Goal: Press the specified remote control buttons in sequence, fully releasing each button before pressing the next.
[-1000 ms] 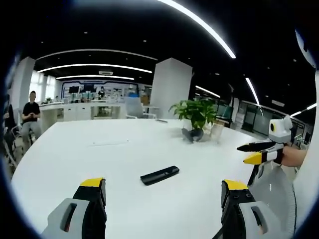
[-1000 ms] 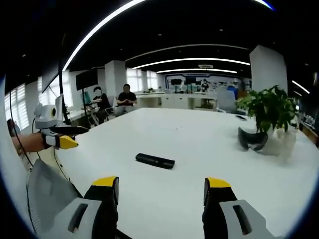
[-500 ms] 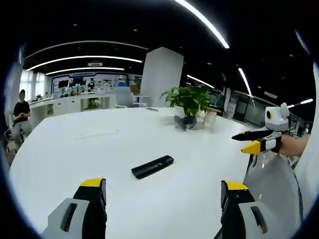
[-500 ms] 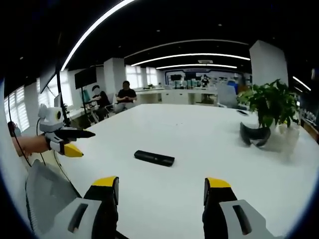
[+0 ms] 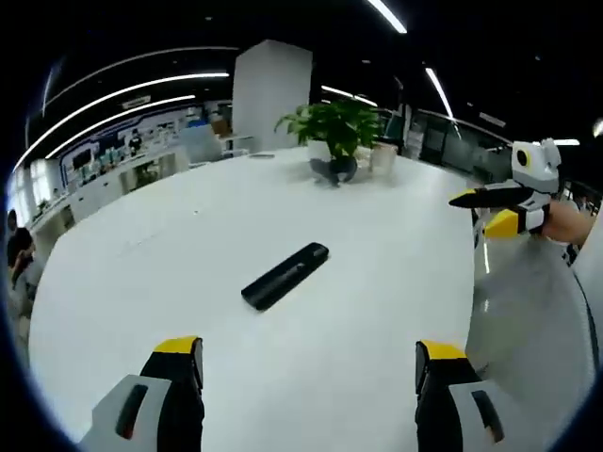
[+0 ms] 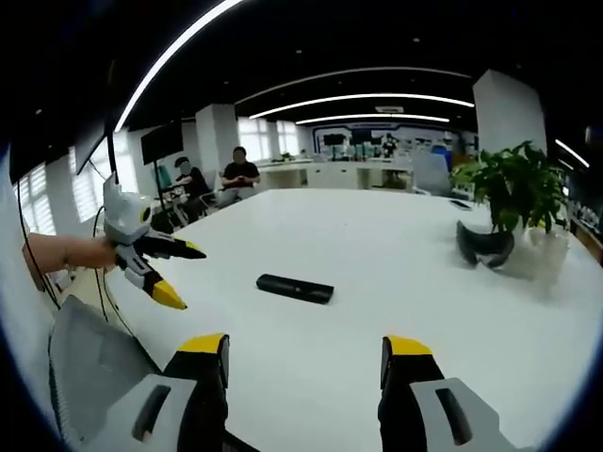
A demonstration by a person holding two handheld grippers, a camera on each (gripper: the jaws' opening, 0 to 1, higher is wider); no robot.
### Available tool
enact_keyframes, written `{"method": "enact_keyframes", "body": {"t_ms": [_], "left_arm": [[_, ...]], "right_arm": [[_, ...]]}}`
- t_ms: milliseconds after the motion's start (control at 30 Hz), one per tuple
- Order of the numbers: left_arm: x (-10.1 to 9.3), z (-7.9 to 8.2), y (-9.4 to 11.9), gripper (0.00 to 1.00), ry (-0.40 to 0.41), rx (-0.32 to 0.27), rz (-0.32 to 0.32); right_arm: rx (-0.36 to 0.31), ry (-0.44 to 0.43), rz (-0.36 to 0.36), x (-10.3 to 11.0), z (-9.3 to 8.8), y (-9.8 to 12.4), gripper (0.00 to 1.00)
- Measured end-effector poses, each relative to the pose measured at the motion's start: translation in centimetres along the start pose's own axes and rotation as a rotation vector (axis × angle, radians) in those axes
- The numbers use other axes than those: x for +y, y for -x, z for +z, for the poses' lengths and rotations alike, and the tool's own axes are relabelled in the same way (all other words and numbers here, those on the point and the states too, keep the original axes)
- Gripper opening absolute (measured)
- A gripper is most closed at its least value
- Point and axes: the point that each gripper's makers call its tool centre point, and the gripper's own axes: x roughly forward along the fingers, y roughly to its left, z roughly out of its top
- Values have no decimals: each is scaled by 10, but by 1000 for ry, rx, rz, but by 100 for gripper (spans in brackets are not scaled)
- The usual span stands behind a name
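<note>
Fingers of both grippers are standing apart, gripping nothing; left gripper is tilting down toward the remote on the desk, approaching first press.

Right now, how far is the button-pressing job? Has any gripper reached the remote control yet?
Nothing looks done yet: the remote control lies alone on the white table, with nothing touching it. In hand: the left gripper and the right gripper are both open, hovering short of it. Left to do: reach the remote and press every button in sequence. The buttons are too small to make out.
</note>
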Motion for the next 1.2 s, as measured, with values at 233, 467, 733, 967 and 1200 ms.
{"method": "enact_keyframes", "body": {"t_ms": [233, 467, 733, 967, 1200], "left_arm": [[12, -10, -14, 82, -93, 176, -36], [27, -18, -23, 65, -186, 354, -100], [34, -25, -34, 43, -189, 518, -191], [37, -1, -56, 39, -148, 477, -254], [45, 6, -79, 32, -185, 475, -257]], "right_arm": [[25, 23, 9, 4, -3, -4, 60], [49, 42, 21, 6, -9, -5, 60], [59, 49, 36, 9, -12, -6, 55], [57, 43, 55, 12, -11, -8, 44], [51, 22, 52, 10, -10, -7, 43]]}}
